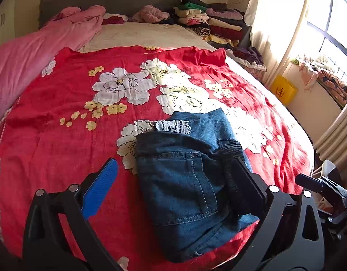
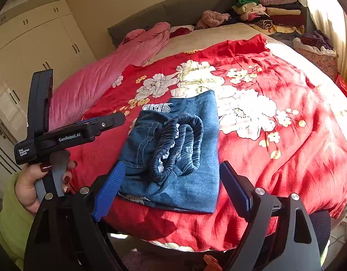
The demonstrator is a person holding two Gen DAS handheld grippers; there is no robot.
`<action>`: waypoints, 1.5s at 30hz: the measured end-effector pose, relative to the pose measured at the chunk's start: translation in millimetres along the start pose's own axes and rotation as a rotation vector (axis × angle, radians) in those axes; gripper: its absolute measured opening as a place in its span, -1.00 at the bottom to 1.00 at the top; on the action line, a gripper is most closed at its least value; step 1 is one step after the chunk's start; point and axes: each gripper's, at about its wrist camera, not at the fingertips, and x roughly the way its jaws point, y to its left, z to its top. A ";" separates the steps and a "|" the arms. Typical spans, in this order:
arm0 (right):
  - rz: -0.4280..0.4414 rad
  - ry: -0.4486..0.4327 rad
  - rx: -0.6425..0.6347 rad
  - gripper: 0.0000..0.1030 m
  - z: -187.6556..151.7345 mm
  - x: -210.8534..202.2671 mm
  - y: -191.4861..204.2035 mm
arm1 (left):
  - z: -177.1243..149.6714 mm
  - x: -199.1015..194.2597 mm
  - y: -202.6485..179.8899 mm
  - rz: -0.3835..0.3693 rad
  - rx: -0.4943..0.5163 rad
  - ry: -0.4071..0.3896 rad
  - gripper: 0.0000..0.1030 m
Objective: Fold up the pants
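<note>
Blue denim pants (image 1: 184, 180) lie folded into a compact bundle on the red floral bedspread (image 1: 60, 146), near the bed's front edge. White lace trim (image 1: 173, 126) peeks out at the far side. In the right wrist view the pants (image 2: 191, 180) show a gathered elastic waistband (image 2: 180, 144) on top. My left gripper (image 1: 173, 160) is open, its fingers spread wide on either side of the bundle, pads apart from the cloth. My right gripper (image 2: 172, 164) is also open over the pants, holding nothing. A hand (image 2: 31, 187) holds the left gripper (image 2: 83, 93) at the left.
A pink quilt (image 1: 26, 67) lies along the bed's left side. Stacks of folded clothes (image 1: 209, 20) sit by the grey headboard (image 1: 105, 0). A yellow box (image 1: 283, 90) and curtains (image 1: 275, 22) are on the right. Wardrobe doors (image 2: 37, 45) stand at the left.
</note>
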 end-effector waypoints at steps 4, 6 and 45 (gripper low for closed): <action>-0.020 -0.032 0.000 0.90 3.5 -9.7 -1.2 | -1.8 -10.0 0.4 0.009 0.005 -0.018 0.81; -0.030 -0.042 0.000 0.90 6.1 -13.2 -2.9 | -3.0 -14.5 1.1 0.010 0.004 -0.025 0.81; -0.098 0.173 -0.068 0.42 28.5 80.8 -52.8 | -35.0 36.1 27.5 0.017 -0.074 0.102 0.81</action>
